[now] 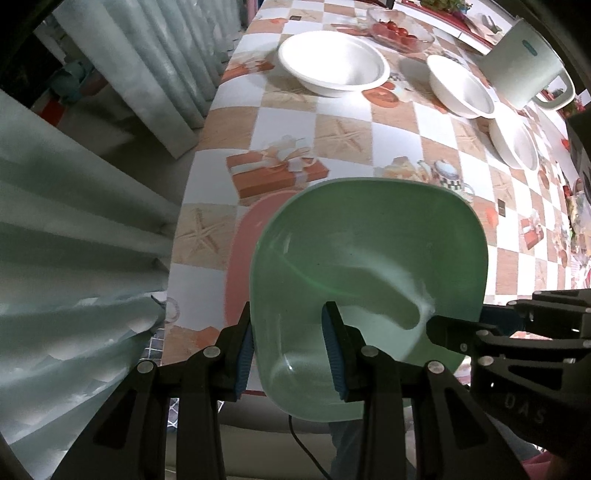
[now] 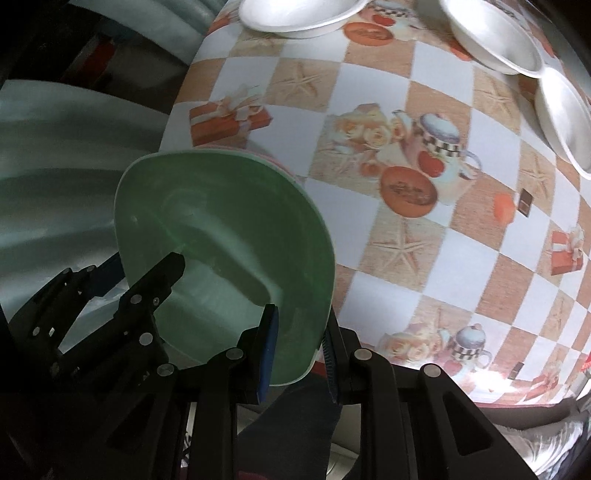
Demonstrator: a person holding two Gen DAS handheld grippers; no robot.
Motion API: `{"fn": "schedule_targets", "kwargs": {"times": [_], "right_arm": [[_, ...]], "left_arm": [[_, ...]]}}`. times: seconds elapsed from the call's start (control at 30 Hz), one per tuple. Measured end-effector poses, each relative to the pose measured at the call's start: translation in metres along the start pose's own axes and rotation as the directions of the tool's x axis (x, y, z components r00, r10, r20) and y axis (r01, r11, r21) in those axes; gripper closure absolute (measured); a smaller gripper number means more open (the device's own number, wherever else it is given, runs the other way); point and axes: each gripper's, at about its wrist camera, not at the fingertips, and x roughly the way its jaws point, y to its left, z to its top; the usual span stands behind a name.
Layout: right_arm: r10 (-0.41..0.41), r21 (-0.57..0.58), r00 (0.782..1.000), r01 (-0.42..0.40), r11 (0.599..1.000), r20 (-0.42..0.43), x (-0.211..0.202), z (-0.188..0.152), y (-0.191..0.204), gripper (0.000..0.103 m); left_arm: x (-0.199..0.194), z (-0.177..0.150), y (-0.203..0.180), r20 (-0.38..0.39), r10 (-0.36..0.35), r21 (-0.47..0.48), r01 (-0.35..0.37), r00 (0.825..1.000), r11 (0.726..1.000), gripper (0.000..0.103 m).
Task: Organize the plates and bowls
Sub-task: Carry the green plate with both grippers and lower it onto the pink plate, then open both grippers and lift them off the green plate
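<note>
A green square plate (image 1: 369, 266) is held above the table's near edge, over a pink plate (image 1: 245, 258) lying on the table. My left gripper (image 1: 291, 350) is shut on the green plate's near left rim. My right gripper (image 2: 299, 354) is shut on the same green plate (image 2: 221, 236) at its near right rim; it also shows at the right in the left wrist view (image 1: 454, 332). Three white bowls stand farther back: a large one (image 1: 332, 62), a middle one (image 1: 461, 88) and one at the right (image 1: 515, 142).
A glass dish of tomatoes (image 1: 399, 29) and a white kettle (image 1: 528, 70) stand at the back of the checkered tablecloth (image 1: 343, 133). Pale curtains (image 1: 74, 240) hang off the table's left side.
</note>
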Motion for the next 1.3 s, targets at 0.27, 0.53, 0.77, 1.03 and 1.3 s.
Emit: {"fn": "schedule_targets", "kwargs": {"times": [0.27, 0.53, 0.77, 1.03, 1.3], "right_arm": [[0.020, 0.025, 0.999, -0.019, 1.000, -0.031, 0.018, 0.008, 0.011, 0.077], [0.017, 0.050, 0.999, -0.015, 0.999, -0.035, 0.039, 0.024, 0.027, 0.077], [0.001, 0.063, 0.999, 0.001, 0.998, -0.035, 0.060, 0.038, 0.038, 0.077], [0.023, 0.058, 0.999, -0.022, 0.998, -0.025, 0.066, 0.042, 0.038, 0.077], [0.014, 0.104, 1.000, -0.013, 0.994, -0.011, 0.061, 0.045, 0.016, 0.033]], "left_arm": [[0.009, 0.003, 0.010, -0.020, 0.019, 0.016, -0.019, 1.000, 1.000, 0.065], [0.021, 0.014, 0.016, -0.025, 0.032, 0.049, -0.031, 0.999, 0.998, 0.065], [0.030, 0.020, 0.017, -0.029, 0.048, 0.083, -0.045, 0.998, 0.996, 0.065], [0.031, 0.019, 0.014, -0.012, 0.045, 0.085, -0.044, 0.999, 0.995, 0.050], [0.029, 0.020, 0.017, -0.004, 0.093, 0.047, -0.093, 0.996, 0.995, 0.025]]}}
